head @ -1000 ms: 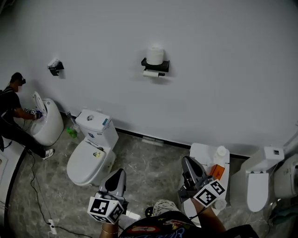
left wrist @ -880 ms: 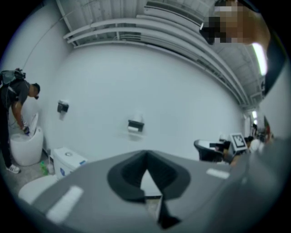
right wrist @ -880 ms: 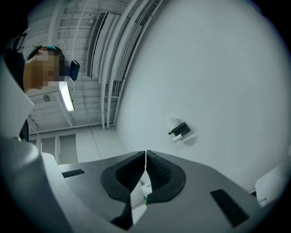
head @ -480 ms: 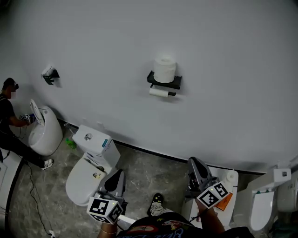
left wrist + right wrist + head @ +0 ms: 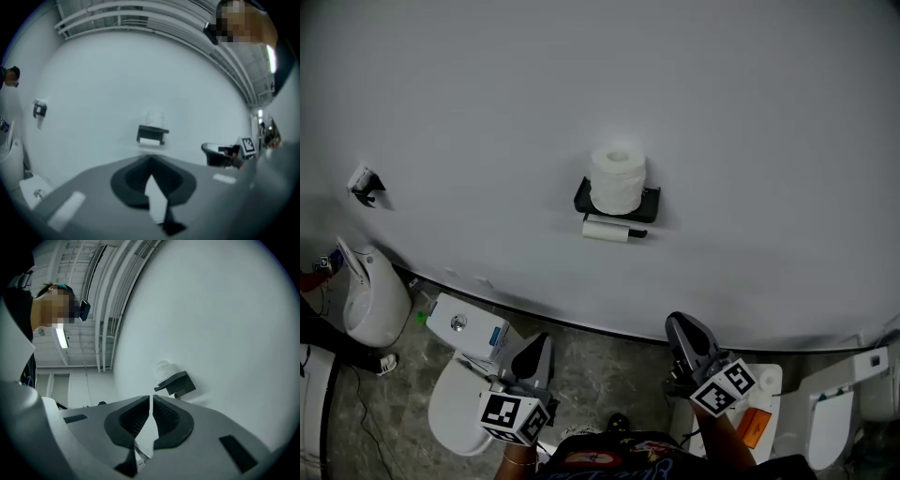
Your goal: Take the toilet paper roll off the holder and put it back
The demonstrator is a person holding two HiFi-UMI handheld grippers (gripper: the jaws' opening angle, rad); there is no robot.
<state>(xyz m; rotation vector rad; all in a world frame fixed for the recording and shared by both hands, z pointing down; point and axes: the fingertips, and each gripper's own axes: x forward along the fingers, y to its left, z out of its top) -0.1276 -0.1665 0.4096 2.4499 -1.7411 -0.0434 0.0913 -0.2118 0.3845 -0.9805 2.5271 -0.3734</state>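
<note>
A white toilet paper roll (image 5: 618, 179) stands upright on top of a black wall holder (image 5: 616, 202), with a second roll (image 5: 607, 230) lying on the bar below it. Both show far off in the left gripper view, roll (image 5: 154, 117) and holder (image 5: 152, 134), and in the right gripper view, roll (image 5: 163, 371) and holder (image 5: 177, 383). My left gripper (image 5: 535, 354) is low at the left, shut and empty. My right gripper (image 5: 682, 331) is low at the right, also shut with nothing in it. Both are well short of the wall.
A white toilet (image 5: 459, 375) stands below at the left, another toilet (image 5: 366, 295) further left with a person (image 5: 314, 300) beside it. A white cabinet top with an orange item (image 5: 752, 424) is at the lower right. Another small wall holder (image 5: 364, 186) hangs far left.
The view has moved closer to the wall and up: the holder and roll now look larger and lower in the picture. Both grippers stay shut at the bottom.
</note>
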